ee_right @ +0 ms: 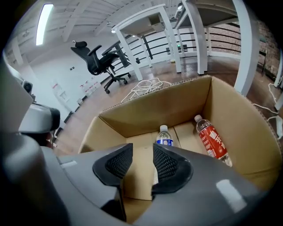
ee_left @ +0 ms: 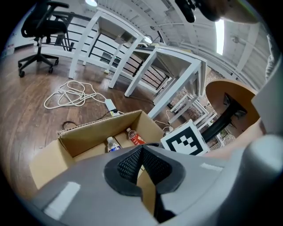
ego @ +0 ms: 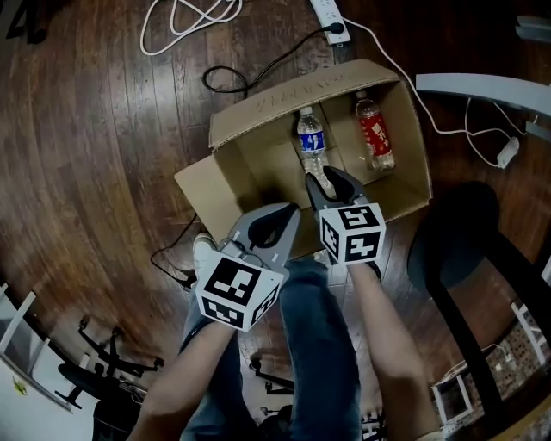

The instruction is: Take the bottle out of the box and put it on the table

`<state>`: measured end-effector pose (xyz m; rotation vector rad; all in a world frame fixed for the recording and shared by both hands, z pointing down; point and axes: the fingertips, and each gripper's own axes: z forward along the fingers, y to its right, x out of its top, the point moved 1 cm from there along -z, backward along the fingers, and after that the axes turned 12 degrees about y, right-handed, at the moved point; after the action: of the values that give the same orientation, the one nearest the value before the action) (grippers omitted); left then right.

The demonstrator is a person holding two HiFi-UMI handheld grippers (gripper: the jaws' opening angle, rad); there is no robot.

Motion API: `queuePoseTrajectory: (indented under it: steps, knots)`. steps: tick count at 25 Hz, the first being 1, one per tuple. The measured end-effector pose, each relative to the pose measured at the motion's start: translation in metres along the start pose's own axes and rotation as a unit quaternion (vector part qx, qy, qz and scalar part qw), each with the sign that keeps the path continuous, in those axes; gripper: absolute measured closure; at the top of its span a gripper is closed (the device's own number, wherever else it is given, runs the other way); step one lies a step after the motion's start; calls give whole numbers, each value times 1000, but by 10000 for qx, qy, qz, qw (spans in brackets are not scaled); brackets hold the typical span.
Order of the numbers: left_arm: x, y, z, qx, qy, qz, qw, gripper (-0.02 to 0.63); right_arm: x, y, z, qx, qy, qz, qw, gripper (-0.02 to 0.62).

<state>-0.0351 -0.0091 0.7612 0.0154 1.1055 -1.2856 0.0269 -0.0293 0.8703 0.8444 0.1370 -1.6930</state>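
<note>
An open cardboard box stands on the wooden floor. Two bottles lie inside it: a clear one with a blue label and one with a red label. My right gripper hangs over the box's near side, just short of the blue-label bottle. Its jaws stand open with only the box floor showing between them. My left gripper is by the box's near left corner, pads meeting at the tips, holding nothing. The red-label bottle lies to the right, near the box wall.
A power strip, a white cable coil and a black cable lie beyond the box. A dark round seat stands to the right. White desks and an office chair stand farther off. The person's jeans-clad legs are below.
</note>
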Motion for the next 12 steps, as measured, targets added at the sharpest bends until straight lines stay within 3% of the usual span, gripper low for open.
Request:
queuePoseTrajectory:
  steps: [9, 12]
  knots:
    - [-19, -25, 23, -62, 9, 33, 10000, 606, -43, 30, 59, -217, -553, -28, 9982, 356]
    - [-21, -29, 29, -120, 26, 62, 9999, 606, -48, 43, 75, -326, -706, -102, 9969, 348]
